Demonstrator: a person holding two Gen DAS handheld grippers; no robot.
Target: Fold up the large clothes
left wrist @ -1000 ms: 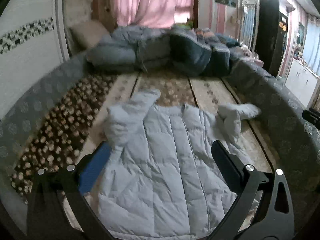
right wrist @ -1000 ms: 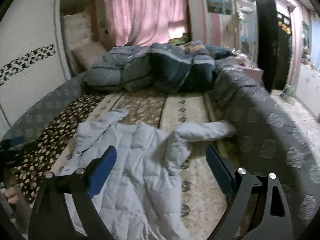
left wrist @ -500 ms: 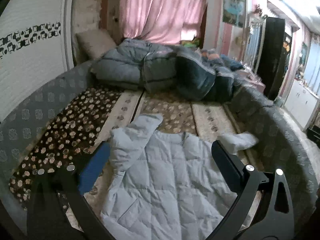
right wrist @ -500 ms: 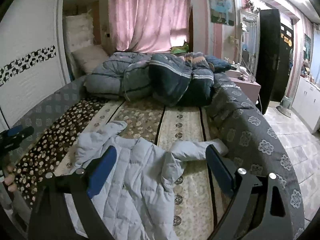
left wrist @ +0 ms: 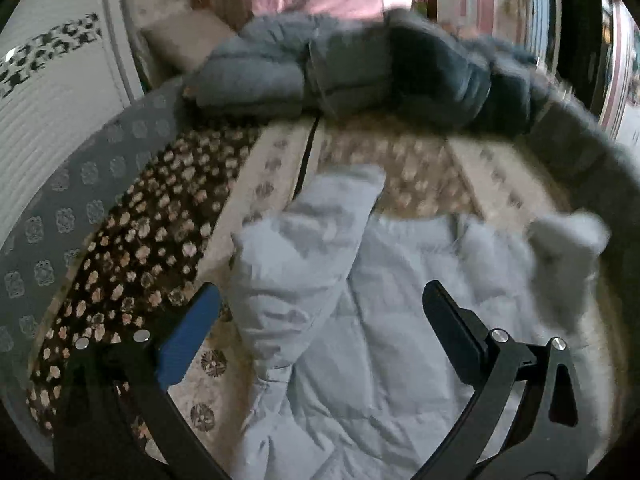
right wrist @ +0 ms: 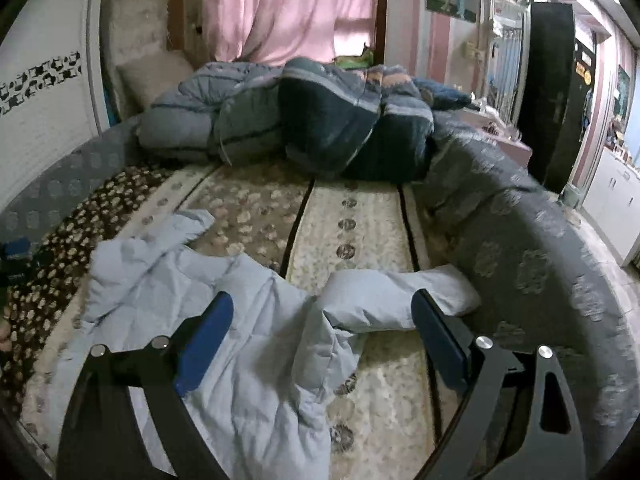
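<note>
Pale blue and puffy, the quilted jacket (left wrist: 400, 320) lies spread on the bed (right wrist: 352, 208), its padding stitched into long soft channels that crease where the cloth bunches. In the left wrist view one sleeve (left wrist: 316, 240) is doubled up over the body in a thick rumpled fold, and the other sleeve (left wrist: 568, 240) lies out to the right as a blurred rounded lump. In the right wrist view that same sleeve (right wrist: 396, 300) reaches out as a plump tube toward the bed's edge. The bed wears a flat woven cover in lengthwise bands: cream with dark round flowers, tan with pale blossoms, and dark brown with light spots. A grey blanket (right wrist: 520, 248) with medallion patterns hangs over the bed's side. At the head end sits a heap of bulky grey and navy quilts (right wrist: 312, 124), with a beige pillow (right wrist: 156, 72) and pink curtains (right wrist: 288, 8) behind. The left gripper (left wrist: 320, 312) has its jaws spread wide above the jacket, gripping nothing. The right gripper (right wrist: 322, 316) hangs over the jacket's shoulder and sleeve, its jaws likewise wide apart and empty.
</note>
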